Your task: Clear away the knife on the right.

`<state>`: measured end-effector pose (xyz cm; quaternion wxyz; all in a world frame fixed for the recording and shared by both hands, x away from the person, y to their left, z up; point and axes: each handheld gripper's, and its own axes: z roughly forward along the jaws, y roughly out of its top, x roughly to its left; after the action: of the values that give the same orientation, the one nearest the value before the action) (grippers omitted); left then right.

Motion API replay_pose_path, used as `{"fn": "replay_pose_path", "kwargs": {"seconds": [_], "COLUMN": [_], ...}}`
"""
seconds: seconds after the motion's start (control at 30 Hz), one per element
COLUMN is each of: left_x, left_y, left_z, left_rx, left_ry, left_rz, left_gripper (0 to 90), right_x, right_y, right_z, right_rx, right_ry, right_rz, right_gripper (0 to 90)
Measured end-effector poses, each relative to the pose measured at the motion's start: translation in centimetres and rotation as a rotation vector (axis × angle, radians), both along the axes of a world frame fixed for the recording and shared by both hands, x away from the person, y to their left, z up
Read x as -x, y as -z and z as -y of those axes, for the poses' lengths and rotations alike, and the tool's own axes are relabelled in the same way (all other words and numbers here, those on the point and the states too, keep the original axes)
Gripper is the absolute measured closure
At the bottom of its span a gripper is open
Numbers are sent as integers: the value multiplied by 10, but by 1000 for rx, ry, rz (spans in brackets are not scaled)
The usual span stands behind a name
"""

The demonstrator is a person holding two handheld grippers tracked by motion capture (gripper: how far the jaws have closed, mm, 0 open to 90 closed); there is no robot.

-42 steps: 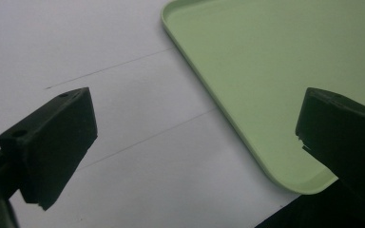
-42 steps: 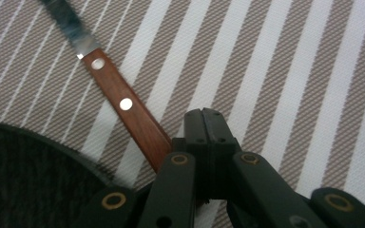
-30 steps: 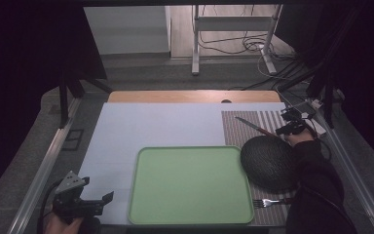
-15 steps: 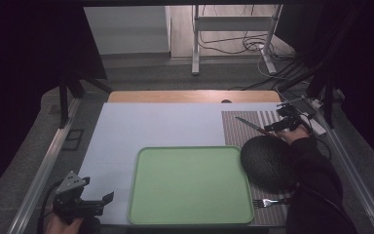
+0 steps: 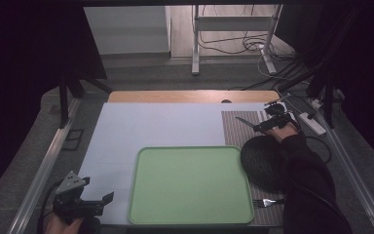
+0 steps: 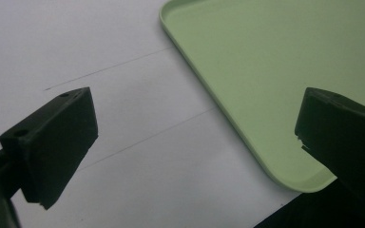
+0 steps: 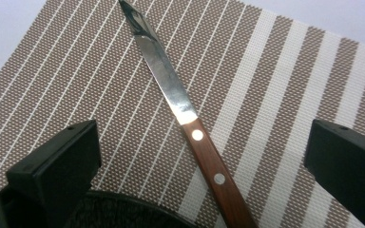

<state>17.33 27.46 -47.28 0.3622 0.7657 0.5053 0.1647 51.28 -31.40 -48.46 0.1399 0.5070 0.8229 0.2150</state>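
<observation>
A wooden-handled knife point(image 7: 217, 178) lies flat on the striped placemat point(image 7: 275, 66), with its blade pointing away from me. My right gripper point(image 7: 202, 128) straddles the handle. Its jaws have just been opening and now stand wide, with neither pad touching the knife. In the high view the right gripper point(image 5: 268, 126) is at the back right, behind the knife point(image 5: 246, 122). My left gripper point(image 5: 96, 201) rests at the front left, open and empty. In its own view the left gripper point(image 6: 197, 109) frames white table cover and a corner of the green tray point(image 6: 275, 61).
The green tray point(image 5: 190, 185) sits front centre on the white table cover point(image 5: 160, 126). A dark round woven mat point(image 5: 263, 161) lies on the placemat point(image 5: 233, 134) beside my right forearm. A fork point(image 5: 268, 201) lies near the front right.
The right gripper's jaws have opened off the knife handle, and that hand has shifted slightly left. The knife stays on the placemat. The left gripper has not moved.
</observation>
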Motion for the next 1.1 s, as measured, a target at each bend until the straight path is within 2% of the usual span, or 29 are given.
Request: {"fn": "replay_pose_path", "kwargs": {"seconds": [0.2, 0.33, 0.43, 0.53, 0.57, 0.67, 0.8, 0.87, 0.93, 0.97, 1.03, 1.1], "left_x": [0, 0, 0, 0, 0, 0, 0, 0, 0, 0, 0, 0], "left_y": [0, 0, 0, 0, 0, 0, 0, 0, 0, 0, 0, 0], "left_z": [0, 0, 0, 0, 0, 1, 1, 1, 1, 1, 1, 1], "left_rx": [-1, -1, -2, -3, -3, -5, -5, -6, -6, -7, -8, -8], "left_ry": [1, 2, 2, 2, 2, 3, 2, 2, 2, 3, 3, 3], "left_rz": [1, 2, 3, 3, 3, 3, 3, 3, 3, 2, 2, 2], "left_gripper": [11, 11, 11, 11, 11, 11, 11, 11, 11, 11, 11, 11], "right_x": [-7, -11, -12, -12, -12, -10, -9, -9, -9, -9, -10, -11], "right_y": [15, 23, 26, 26, 26, 20, 17, 15, 15, 14, 14, 14], "right_z": [4, 8, 7, 5, 5, 5, 5, 6, 7, 8, 10, 13], "right_rx": [33, 37, 59, 60, 61, 42, 43, 36, 36, 24, 19, 5], "right_ry": [20, 34, 27, 15, 7, -34, -68, -80, -94, -99, -100, -97], "right_rz": [-49, -72, -65, -53, -46, -28, -13, -19, -16, -21, -22, -31], "right_gripper": [0, 0, 0, 2, 27, 238, 427, 560, 622, 700, 771, 773]}}
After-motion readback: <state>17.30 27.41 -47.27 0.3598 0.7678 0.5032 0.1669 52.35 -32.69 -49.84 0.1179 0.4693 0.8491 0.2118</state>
